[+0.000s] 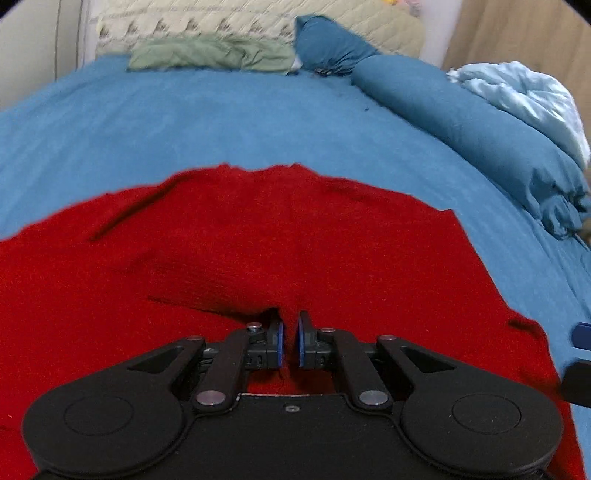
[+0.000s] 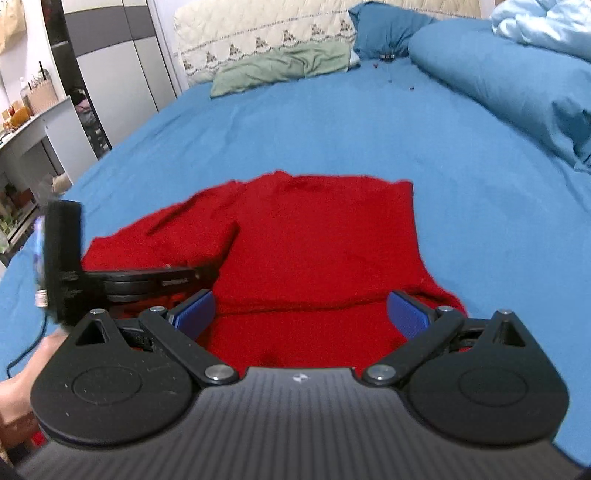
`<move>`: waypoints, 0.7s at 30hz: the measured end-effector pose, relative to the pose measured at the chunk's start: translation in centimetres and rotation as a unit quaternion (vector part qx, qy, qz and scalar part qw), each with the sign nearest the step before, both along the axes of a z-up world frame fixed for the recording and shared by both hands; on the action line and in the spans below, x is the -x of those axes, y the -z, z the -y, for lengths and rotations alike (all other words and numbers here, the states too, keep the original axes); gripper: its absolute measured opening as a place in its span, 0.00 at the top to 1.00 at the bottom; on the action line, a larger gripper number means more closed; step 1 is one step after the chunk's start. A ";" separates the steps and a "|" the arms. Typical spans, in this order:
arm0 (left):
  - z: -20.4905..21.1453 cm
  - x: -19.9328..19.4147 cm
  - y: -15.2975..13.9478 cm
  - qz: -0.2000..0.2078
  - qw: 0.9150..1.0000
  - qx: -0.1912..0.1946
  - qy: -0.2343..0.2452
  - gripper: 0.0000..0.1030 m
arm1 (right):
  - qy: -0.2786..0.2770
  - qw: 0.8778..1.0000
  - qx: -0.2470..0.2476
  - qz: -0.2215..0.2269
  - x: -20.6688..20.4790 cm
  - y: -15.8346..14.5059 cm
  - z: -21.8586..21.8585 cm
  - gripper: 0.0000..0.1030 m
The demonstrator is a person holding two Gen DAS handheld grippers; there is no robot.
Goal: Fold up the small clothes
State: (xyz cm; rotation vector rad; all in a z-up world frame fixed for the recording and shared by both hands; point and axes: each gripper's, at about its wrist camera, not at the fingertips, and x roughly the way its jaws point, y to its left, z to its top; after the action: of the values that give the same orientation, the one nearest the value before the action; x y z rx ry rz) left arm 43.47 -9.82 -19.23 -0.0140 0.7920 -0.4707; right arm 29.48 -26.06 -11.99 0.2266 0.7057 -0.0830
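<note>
Left tongs [image 1: 290, 341] narrow, seemingly pinching the red sweater [image 1: 258, 240]; right tongs [image 2: 301, 314] wide above it.

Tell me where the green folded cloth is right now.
The green folded cloth lies at the bed's far end, against the cream quilted headboard cover, left of the blue pillow, well beyond the red knitted sweater.

The left gripper [image 1: 290, 338] sits low in the frame, its blue pads nearly together with a thin gap. The right gripper [image 2: 301, 314] has its jaws wide apart.
</note>
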 end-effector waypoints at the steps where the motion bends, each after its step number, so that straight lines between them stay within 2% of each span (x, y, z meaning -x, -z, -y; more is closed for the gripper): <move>1: -0.3 0.3 -0.3 0.002 1.000 -0.001 0.005 0.72 | 0.001 1.000 -0.006 -0.001 -0.2 0.4 0.1 0.00; 2: -0.8 1.0 -0.8 0.006 1.000 0.000 0.009 0.45 | 0.000 1.000 -0.013 0.000 -0.6 0.6 0.1 0.00; 3: -1.7 1.8 -1.5 0.015 1.000 0.002 0.009 0.32 | 0.000 1.000 -0.018 0.002 -0.8 0.7 0.2 0.00; 4: -2.9 2.8 -2.1 0.030 1.000 0.001 0.005 0.14 | -0.002 1.000 -0.022 0.006 -1.1 0.7 0.2 0.00; 5: -4.3 3.6 -2.8 0.052 0.999 -0.006 -0.001 0.07 | -0.006 1.000 -0.024 0.011 -1.6 0.6 0.1 0.00; 7: -7.2 5.8 -4.1 0.092 0.995 -0.034 -0.023 0.07 | -0.026 0.999 -0.019 0.022 -2.7 0.5 -0.8 0.00; 9: -9.8 7.1 -4.3 0.108 0.990 -0.065 -0.064 0.07 | -0.054 0.998 -0.005 0.026 -4.3 0.6 -2.4 0.00; 10: -11.5 7.1 -4.1 0.104 0.988 -0.070 -0.089 0.06 | -0.069 0.997 0.004 0.023 -5.3 0.9 -3.5 0.00; 12: -14.4 6.9 -3.2 0.077 0.989 -0.051 -0.119 0.07 | -0.104 0.994 0.024 0.011 -7.7 1.8 -6.1 0.00; 15: -16.4 6.3 -1.7 0.046 0.987 -0.044 -0.150 0.07 | -0.140 0.986 0.095 -0.014 -11.3 3.7 -10.0 0.00; 16: -16.7 6.4 -1.4 0.043 0.986 -0.043 -0.154 0.07 | -0.148 0.982 0.119 -0.019 -12.4 4.5 -11.1 0.16; 17: -16.9 6.4 -1.1 0.042 0.986 -0.042 -0.155 0.07 | -0.150 0.980 0.132 -0.024 -13.2 5.0 -11.7 0.26; 18: -16.9 6.4 -0.9 0.042 0.986 -0.045 -0.152 0.07 | -0.149 0.979 0.136 -0.028 -14.0 5.4 -12.0 0.47; 19: -16.9 6.5 -0.9 0.043 0.986 -0.053 -0.149 0.08 | -0.145 0.980 0.131 -0.028 -14.1 5.7 -12.0 0.62; 21: -16.5 6.8 -1.2 0.047 0.986 -0.064 -0.144 0.09 | -0.110 0.989 0.096 -0.017 -14.3 5.2 -10.5 0.65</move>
State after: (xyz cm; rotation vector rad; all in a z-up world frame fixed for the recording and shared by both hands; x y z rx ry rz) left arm 36.66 6.69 -18.03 0.0136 0.7125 -0.1450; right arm 43.79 -15.51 -17.15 -0.0385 0.7470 0.0562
